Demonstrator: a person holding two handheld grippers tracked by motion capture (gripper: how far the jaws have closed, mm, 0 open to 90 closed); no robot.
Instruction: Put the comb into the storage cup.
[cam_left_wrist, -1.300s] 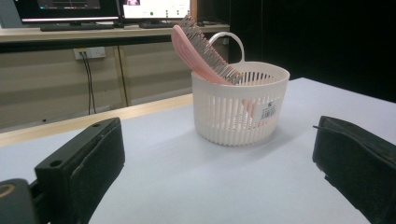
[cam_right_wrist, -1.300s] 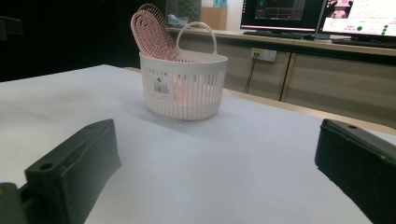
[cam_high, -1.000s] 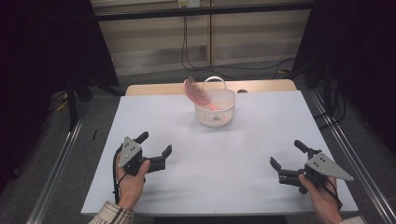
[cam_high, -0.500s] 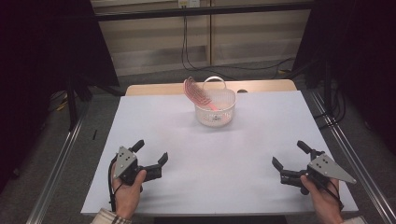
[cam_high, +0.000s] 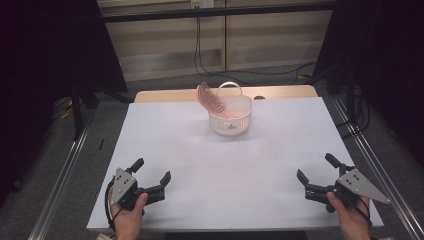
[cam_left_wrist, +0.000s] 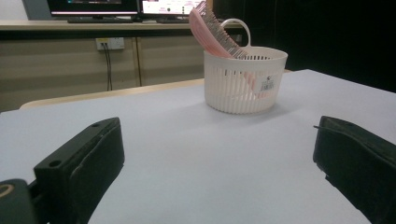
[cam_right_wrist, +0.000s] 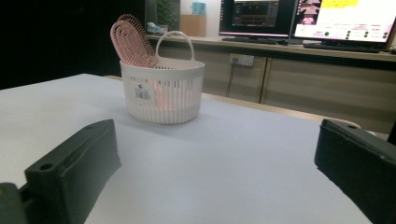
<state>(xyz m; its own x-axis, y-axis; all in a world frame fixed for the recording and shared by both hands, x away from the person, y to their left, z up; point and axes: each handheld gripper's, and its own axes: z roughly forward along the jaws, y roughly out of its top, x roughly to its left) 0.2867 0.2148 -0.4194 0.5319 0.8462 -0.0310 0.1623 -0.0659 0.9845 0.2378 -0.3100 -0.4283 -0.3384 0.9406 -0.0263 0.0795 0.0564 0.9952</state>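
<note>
A: From above, where are your tools?
B: Your left gripper (cam_high: 151, 170) and right gripper (cam_high: 316, 167) rest spread at the near table (cam_high: 280, 150) corners; the basket (cam_high: 230, 116) with the pink hairbrush (cam_high: 210, 99) stands far.
A: Gripper views?
B: Both show jaws wide apart, basket (cam_left_wrist: 244, 80) (cam_right_wrist: 162, 91) ahead, well clear.

Standing toward the far edge of the white table (cam_high: 200, 150): a white basket (cam_high: 230, 116), a pink hairbrush (cam_high: 210, 100) leaning out over its left rim. Resting well nearer than the basket, left gripper (cam_high: 151, 174) and right gripper (cam_high: 316, 169), jaws gaping, holding nothing.
</note>
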